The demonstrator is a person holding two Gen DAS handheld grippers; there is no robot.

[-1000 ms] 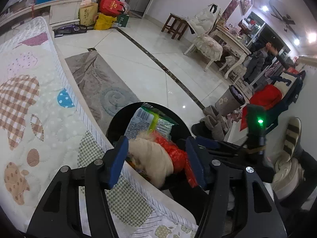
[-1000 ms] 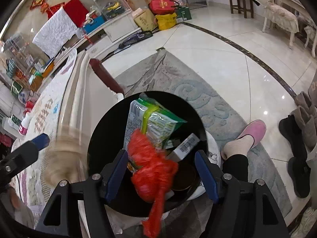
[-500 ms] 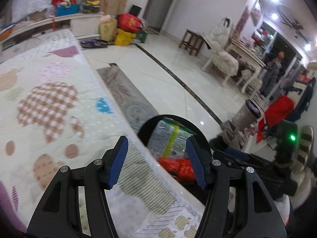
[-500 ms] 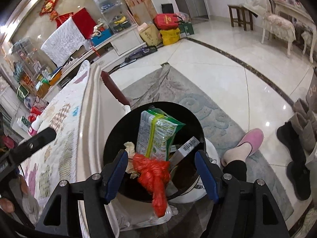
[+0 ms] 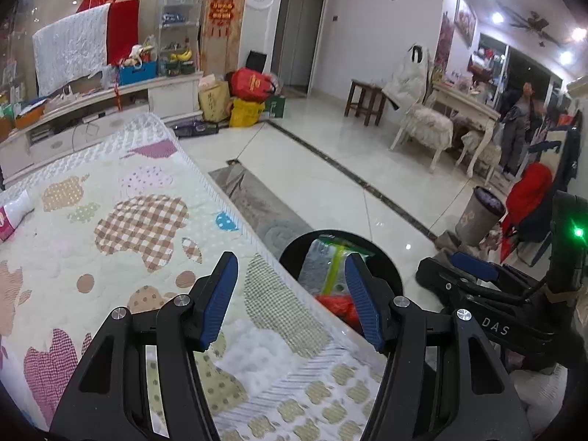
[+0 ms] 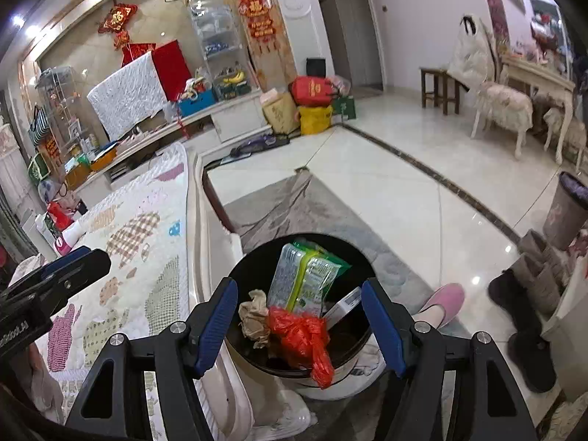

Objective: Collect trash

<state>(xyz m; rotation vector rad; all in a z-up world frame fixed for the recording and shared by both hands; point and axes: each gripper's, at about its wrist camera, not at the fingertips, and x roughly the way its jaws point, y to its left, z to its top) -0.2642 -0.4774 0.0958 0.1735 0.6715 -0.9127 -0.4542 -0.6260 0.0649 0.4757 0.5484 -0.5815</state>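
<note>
A round black-lined trash bin (image 6: 253,261) stands on the floor beside the bed. It holds a green snack wrapper (image 6: 307,275), a red plastic bag (image 6: 299,334), a crumpled tan paper wad (image 6: 253,318) and a white box (image 6: 343,305). My right gripper (image 6: 299,325) is open and empty above the bin. My left gripper (image 5: 290,299) is open and empty above the bed's edge, left of the bin (image 5: 386,257). The right gripper also shows at the right in the left wrist view (image 5: 474,264).
The bed has a patchwork quilt (image 5: 121,220), with a white and pink tube (image 5: 13,213) at its far left. A grey rug (image 6: 294,205) lies on the tiled floor. A pink slipper (image 6: 443,303), boots (image 6: 529,330) and a grey bin (image 6: 566,209) are on the right.
My left gripper let go of the tan paper wad into the bin, then drew back over the bed. My right gripper rose a little above the bin.
</note>
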